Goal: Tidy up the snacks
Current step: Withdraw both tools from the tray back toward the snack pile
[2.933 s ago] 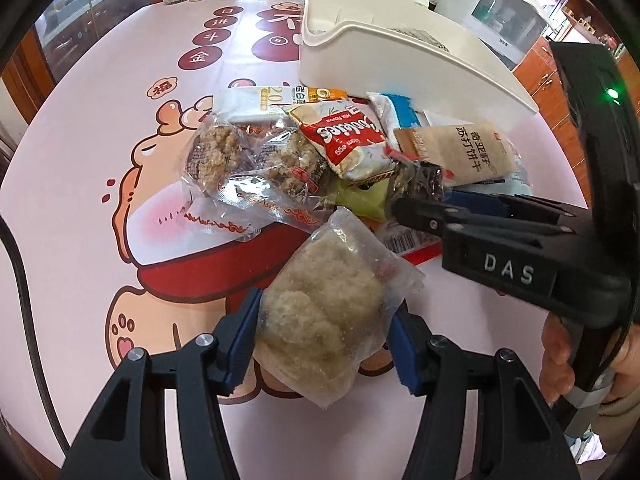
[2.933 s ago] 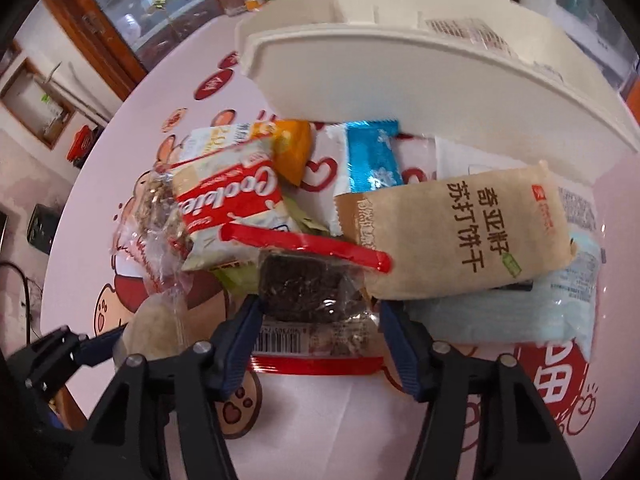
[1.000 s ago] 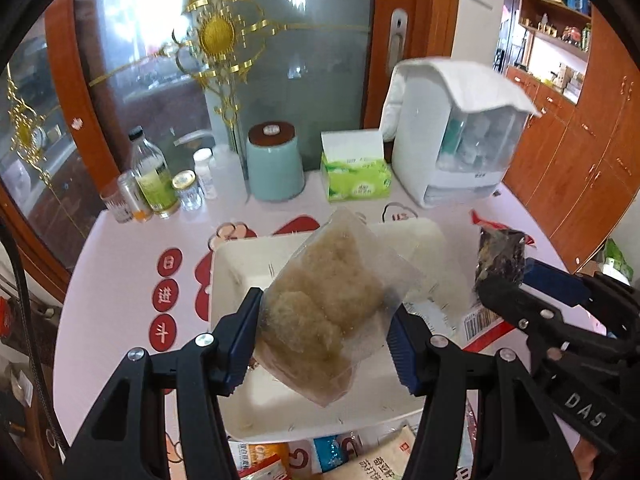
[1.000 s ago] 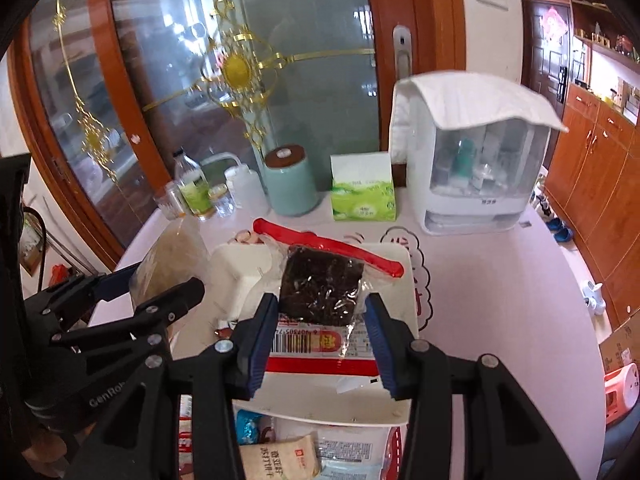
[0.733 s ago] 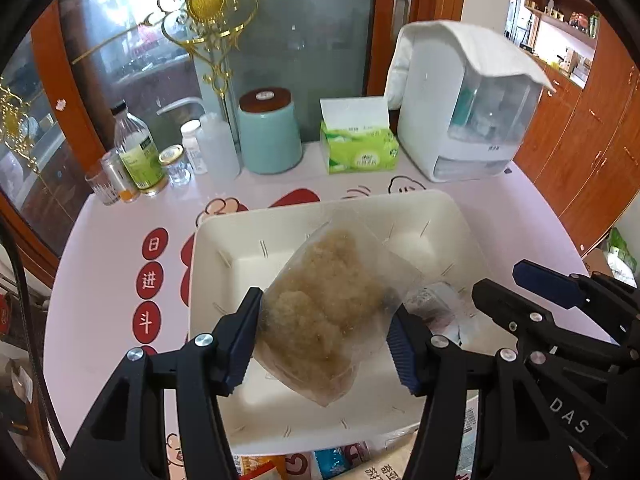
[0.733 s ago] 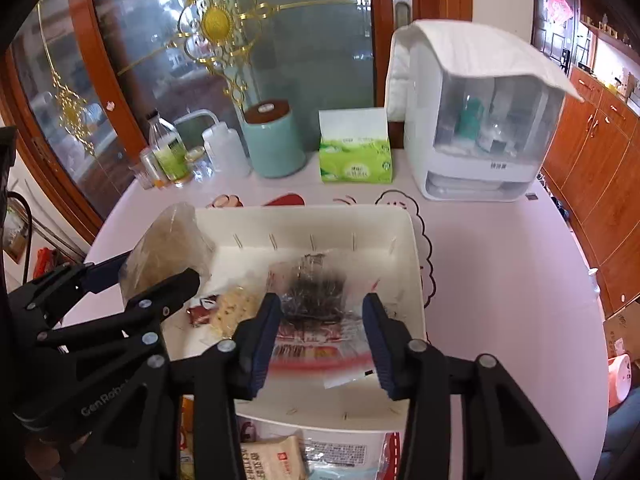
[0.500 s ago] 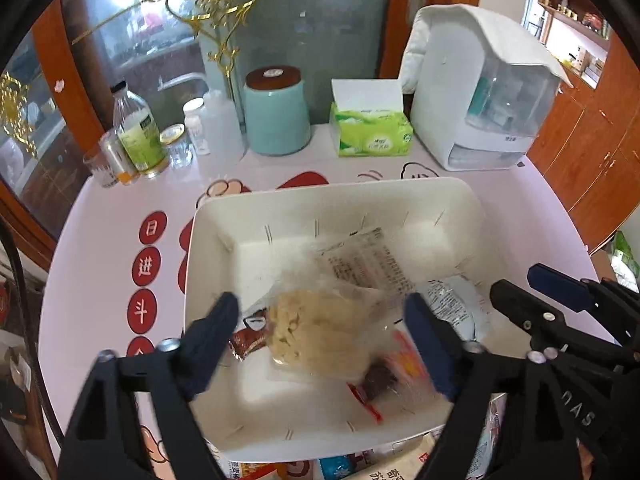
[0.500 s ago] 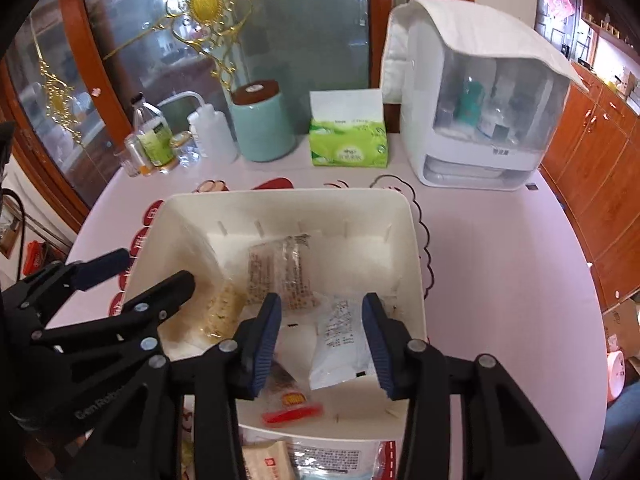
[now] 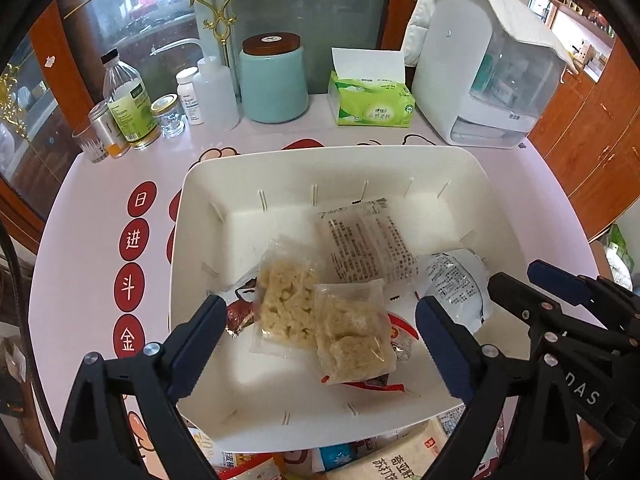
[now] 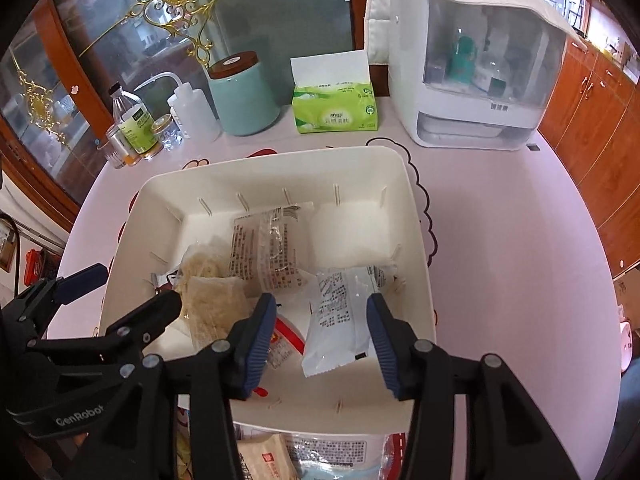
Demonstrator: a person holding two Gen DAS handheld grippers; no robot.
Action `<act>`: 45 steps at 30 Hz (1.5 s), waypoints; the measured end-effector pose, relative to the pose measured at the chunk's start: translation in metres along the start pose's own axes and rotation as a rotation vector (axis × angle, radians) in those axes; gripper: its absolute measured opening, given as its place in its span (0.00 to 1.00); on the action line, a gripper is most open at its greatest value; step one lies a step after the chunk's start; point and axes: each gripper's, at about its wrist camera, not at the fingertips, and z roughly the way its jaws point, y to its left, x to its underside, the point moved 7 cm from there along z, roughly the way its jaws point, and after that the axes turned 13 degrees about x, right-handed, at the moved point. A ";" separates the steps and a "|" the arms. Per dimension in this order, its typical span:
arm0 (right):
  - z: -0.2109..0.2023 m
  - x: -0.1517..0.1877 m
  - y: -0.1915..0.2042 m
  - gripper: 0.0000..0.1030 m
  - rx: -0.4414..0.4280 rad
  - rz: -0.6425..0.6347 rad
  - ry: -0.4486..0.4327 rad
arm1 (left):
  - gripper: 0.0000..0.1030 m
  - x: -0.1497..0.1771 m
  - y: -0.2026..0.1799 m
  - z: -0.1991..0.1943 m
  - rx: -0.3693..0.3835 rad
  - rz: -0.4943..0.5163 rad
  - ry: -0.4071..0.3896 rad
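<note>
Hovering over the white bin [image 9: 472,168] on my counter [image 9: 92,208], my left hand-held gripper [image 9: 318,320] has just sprung wide and empty; the puffed-rice packet [image 9: 352,340] lies below. At three o'clock, my right hand-held gripper [image 10: 322,336] has just been opening, empty, over a white packet [image 10: 340,316].

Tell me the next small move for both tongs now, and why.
Probably lift both clear of the white plastic bin and swing back to the snack packets on the table at its near side. The left tongs have just opened; the clear pouch of pale crumbly snack lies loose in the bin. The right tongs grip nothing.
</note>
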 end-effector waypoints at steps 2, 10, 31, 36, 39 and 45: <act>0.000 0.002 0.000 0.50 -0.001 0.003 0.004 | 0.92 0.001 -0.001 -0.002 0.002 0.005 -0.002; -0.004 0.009 -0.002 0.50 -0.003 0.009 0.012 | 0.92 0.006 -0.008 -0.012 0.003 0.035 -0.011; -0.056 0.038 -0.003 0.50 -0.043 -0.023 -0.033 | 0.92 0.031 -0.024 -0.087 -0.014 0.079 -0.109; -0.074 0.052 -0.002 0.50 -0.074 -0.036 -0.050 | 0.92 0.040 -0.019 -0.117 -0.020 0.082 -0.161; -0.082 0.063 0.001 0.53 -0.090 -0.055 -0.055 | 0.92 0.052 -0.016 -0.134 -0.025 0.095 -0.179; -0.088 0.093 0.009 0.55 -0.113 -0.089 -0.039 | 0.92 0.087 -0.006 -0.150 -0.045 0.125 -0.167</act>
